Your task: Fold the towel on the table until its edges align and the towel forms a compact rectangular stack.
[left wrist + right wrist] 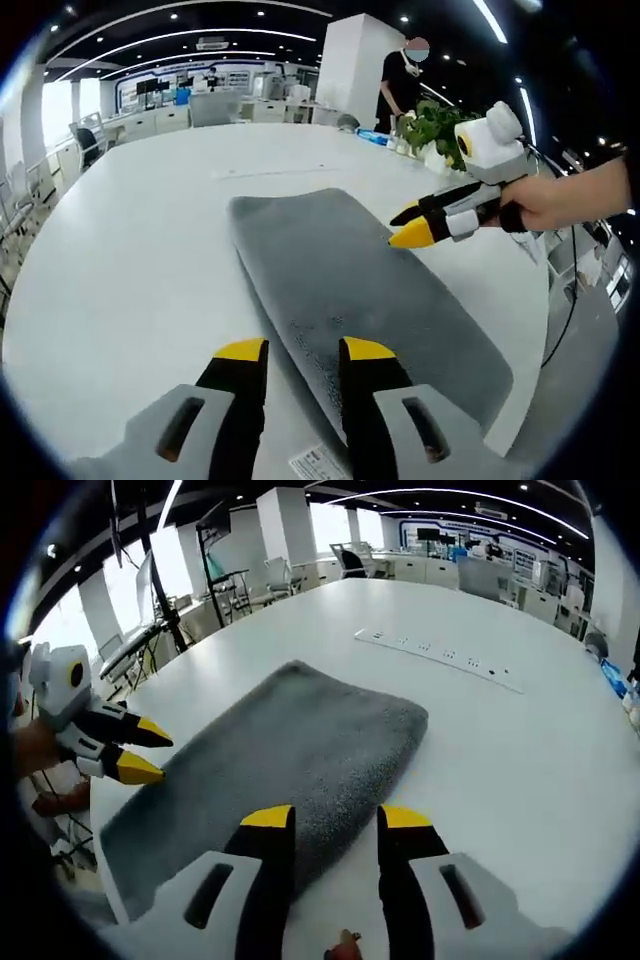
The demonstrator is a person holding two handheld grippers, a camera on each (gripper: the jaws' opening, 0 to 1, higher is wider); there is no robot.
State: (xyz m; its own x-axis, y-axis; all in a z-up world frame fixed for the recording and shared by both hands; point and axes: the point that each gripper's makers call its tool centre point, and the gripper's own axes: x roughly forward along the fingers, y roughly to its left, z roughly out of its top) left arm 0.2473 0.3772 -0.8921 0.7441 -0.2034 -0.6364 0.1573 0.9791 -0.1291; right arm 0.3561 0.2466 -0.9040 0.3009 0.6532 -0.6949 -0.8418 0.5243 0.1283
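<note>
A grey towel (350, 280) lies flat as a long folded strip on the white table (140, 250). In the left gripper view my left gripper (305, 352) is open at the towel's near edge, its right jaw over the cloth and its left jaw over bare table. My right gripper (408, 226), held by a hand (550, 200), hovers open at the towel's right long edge. In the right gripper view my right gripper (335, 820) stands open over the near edge of the towel (290, 745), and the left gripper (145, 752) is open at its left edge.
A white label (318, 462) shows at the towel's near end. A power strip (440, 658) is set into the table (520, 780) beyond the towel. Potted plants (435, 125) and a standing person (400, 85) are at the far side. Office chairs (350, 558) stand around.
</note>
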